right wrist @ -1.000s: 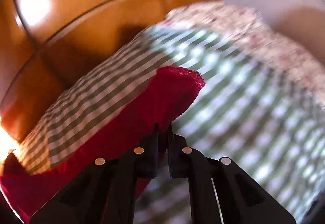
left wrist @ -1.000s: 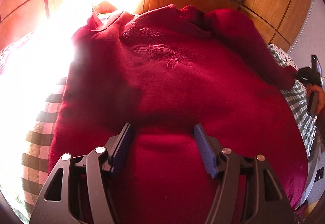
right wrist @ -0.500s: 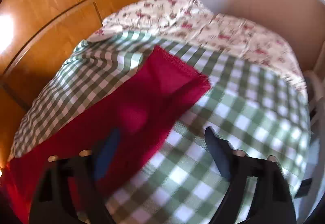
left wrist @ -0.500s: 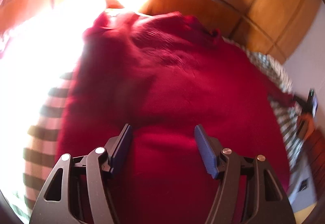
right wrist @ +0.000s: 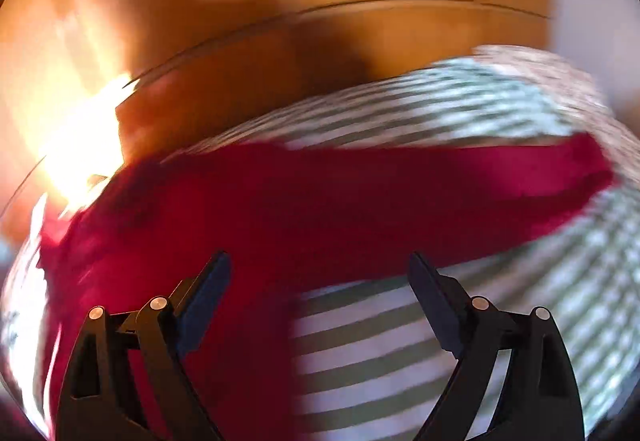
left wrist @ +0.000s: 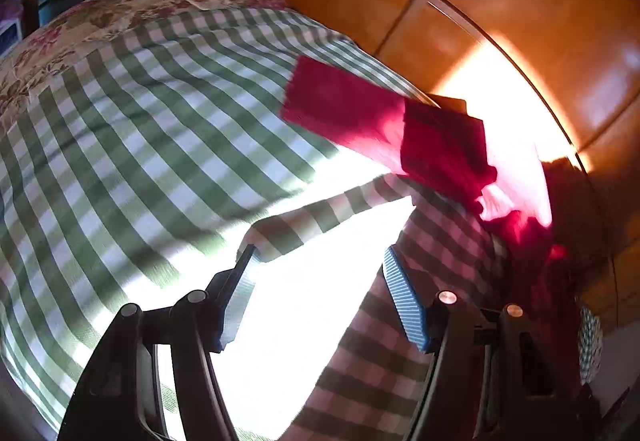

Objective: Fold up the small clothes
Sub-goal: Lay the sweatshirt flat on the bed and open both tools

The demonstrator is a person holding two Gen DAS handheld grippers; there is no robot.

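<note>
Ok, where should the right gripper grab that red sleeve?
Take the sleeve at its cuff end: it lies flat and stretched out on the checked cloth, free edge clear. Come from the cuff side with the open right gripper, one finger slid under the edge.

Fuzzy matt red sweater (left wrist: 352, 109) lies on woven checked cloth (left wrist: 140, 129) beside glossy wooden panelling (left wrist: 500, 1).
</note>
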